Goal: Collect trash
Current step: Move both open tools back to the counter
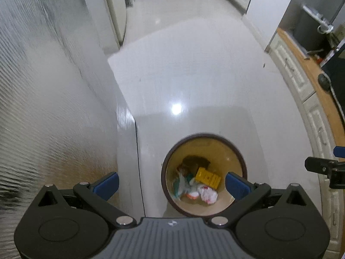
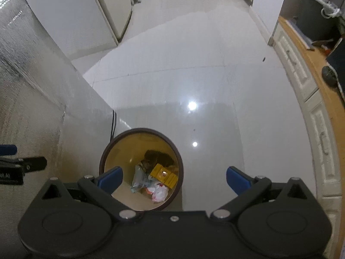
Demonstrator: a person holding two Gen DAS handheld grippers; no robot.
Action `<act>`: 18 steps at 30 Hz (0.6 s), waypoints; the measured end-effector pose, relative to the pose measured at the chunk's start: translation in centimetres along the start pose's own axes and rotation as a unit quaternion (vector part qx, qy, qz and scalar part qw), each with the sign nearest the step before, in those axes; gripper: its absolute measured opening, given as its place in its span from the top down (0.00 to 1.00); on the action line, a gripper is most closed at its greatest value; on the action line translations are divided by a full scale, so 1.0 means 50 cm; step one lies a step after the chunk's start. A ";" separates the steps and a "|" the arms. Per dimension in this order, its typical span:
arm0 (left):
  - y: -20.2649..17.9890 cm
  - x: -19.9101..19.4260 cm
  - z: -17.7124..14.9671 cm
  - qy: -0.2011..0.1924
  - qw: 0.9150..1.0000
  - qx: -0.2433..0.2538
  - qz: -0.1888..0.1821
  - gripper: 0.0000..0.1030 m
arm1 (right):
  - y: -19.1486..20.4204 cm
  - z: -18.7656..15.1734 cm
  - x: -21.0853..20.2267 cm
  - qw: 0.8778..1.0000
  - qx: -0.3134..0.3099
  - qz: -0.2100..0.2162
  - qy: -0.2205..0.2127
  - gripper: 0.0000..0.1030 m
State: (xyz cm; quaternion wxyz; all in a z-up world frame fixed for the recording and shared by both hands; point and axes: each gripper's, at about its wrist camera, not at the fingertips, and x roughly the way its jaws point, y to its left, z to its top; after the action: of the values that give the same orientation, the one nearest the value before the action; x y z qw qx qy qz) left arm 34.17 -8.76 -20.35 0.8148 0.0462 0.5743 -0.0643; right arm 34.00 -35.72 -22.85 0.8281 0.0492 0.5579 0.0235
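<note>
below, round bin (image 1: 240, 151) on white floor (image 1: 194, 75), holding yellow box (image 1: 208, 178), crumpled wrappers (image 1: 208, 195); light, soft, best pinched at folds. left gripper (image 1: 171, 183), right gripper (image 2: 174, 180): both spread, empty.

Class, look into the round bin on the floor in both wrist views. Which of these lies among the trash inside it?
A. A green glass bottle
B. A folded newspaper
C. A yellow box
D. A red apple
C: a yellow box lies inside the bin next to crumpled white wrappers, and the right wrist view shows the same; no bottle, apple or newspaper is visible there.
</note>
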 end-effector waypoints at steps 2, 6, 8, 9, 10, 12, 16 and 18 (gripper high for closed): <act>-0.002 -0.026 0.003 -0.019 1.000 0.002 0.000 0.00 | -0.002 0.001 -0.027 1.000 -0.002 -0.003 -0.017 0.00; -0.010 -0.084 0.004 -0.059 0.998 0.006 -0.003 0.00 | -0.005 0.004 -0.085 0.999 0.001 -0.008 -0.054 0.00; -0.012 -0.113 0.004 -0.078 0.997 0.005 -0.004 0.00 | -0.005 0.006 -0.112 0.997 -0.002 -0.011 -0.071 0.00; -0.015 -0.127 0.004 -0.087 0.996 0.006 -0.003 0.00 | -0.005 0.007 -0.129 0.997 -0.003 -0.010 -0.083 0.00; -0.016 -0.139 0.005 -0.096 0.995 0.005 -0.003 0.00 | -0.005 0.007 -0.143 0.996 -0.004 -0.009 -0.092 0.00; -0.019 -0.165 0.003 -0.114 0.993 0.005 -0.001 0.00 | -0.005 0.008 -0.174 0.993 -0.009 -0.011 -0.117 0.00; -0.027 -0.219 -0.002 -0.151 0.988 0.002 -0.002 0.00 | -0.010 0.008 -0.235 0.987 -0.010 -0.008 -0.163 0.00; -0.029 -0.248 -0.006 -0.173 0.985 -0.003 -0.005 0.00 | -0.013 0.006 -0.261 0.983 -0.010 -0.007 -0.183 0.00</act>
State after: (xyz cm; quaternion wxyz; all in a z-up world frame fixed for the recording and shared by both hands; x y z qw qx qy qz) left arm 29.55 -9.53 -8.76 0.9017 0.0291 0.4251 -0.0734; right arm 29.35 -37.62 -10.80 0.9167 0.0410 0.3972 0.0139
